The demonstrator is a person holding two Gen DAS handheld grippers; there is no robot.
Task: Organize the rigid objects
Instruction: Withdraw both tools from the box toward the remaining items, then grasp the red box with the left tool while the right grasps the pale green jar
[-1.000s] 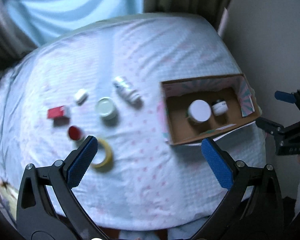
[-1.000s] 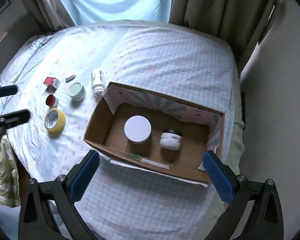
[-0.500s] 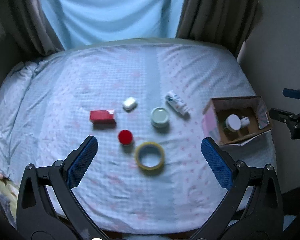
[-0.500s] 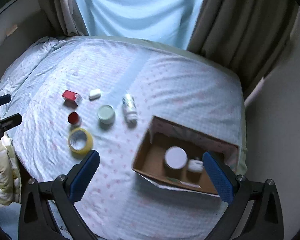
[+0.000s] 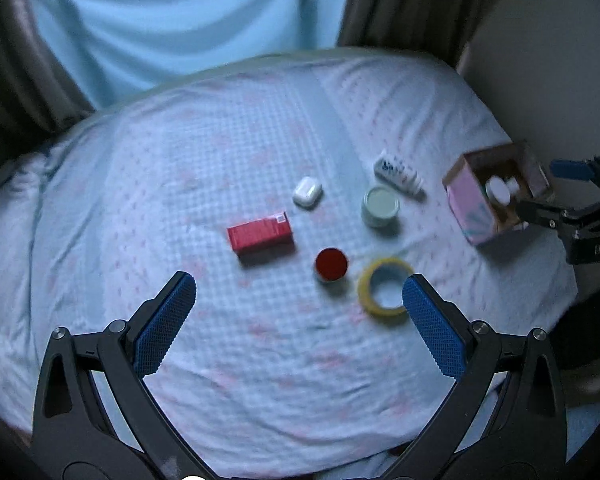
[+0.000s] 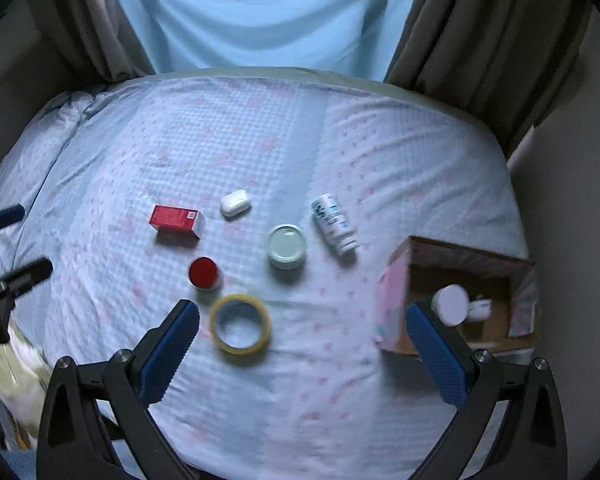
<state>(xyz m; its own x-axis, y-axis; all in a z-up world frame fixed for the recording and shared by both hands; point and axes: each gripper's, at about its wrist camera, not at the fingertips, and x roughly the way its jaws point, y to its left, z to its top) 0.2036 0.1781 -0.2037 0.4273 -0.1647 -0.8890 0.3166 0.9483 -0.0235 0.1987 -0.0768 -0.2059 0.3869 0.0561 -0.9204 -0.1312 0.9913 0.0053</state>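
Note:
On the bed lie a red box (image 5: 260,235) (image 6: 176,219), a white earbud case (image 5: 307,193) (image 6: 235,202), a red-lidded jar (image 5: 331,264) (image 6: 203,273), a pale green jar (image 5: 381,206) (image 6: 287,246), a white bottle on its side (image 5: 399,173) (image 6: 334,223) and a yellow tape roll (image 5: 385,287) (image 6: 240,324). A cardboard box (image 5: 496,192) (image 6: 460,292) at the right holds a white-lidded jar (image 6: 452,303) and a small dark-capped jar (image 6: 481,309). My left gripper (image 5: 299,320) is open and empty above the near bed. My right gripper (image 6: 302,344) is open and empty, also high above.
The bed (image 6: 340,152) has a pale checked sheet. Curtains (image 6: 480,32) and a bright window (image 6: 260,8) are behind it. A wall (image 5: 548,60) runs along the right side. The right gripper shows at the right edge of the left wrist view (image 5: 556,196).
Both grippers have pulled back from the cardboard box and swung left, so the loose items now sit mid-view. Nothing on the bed has moved. Both stay open.

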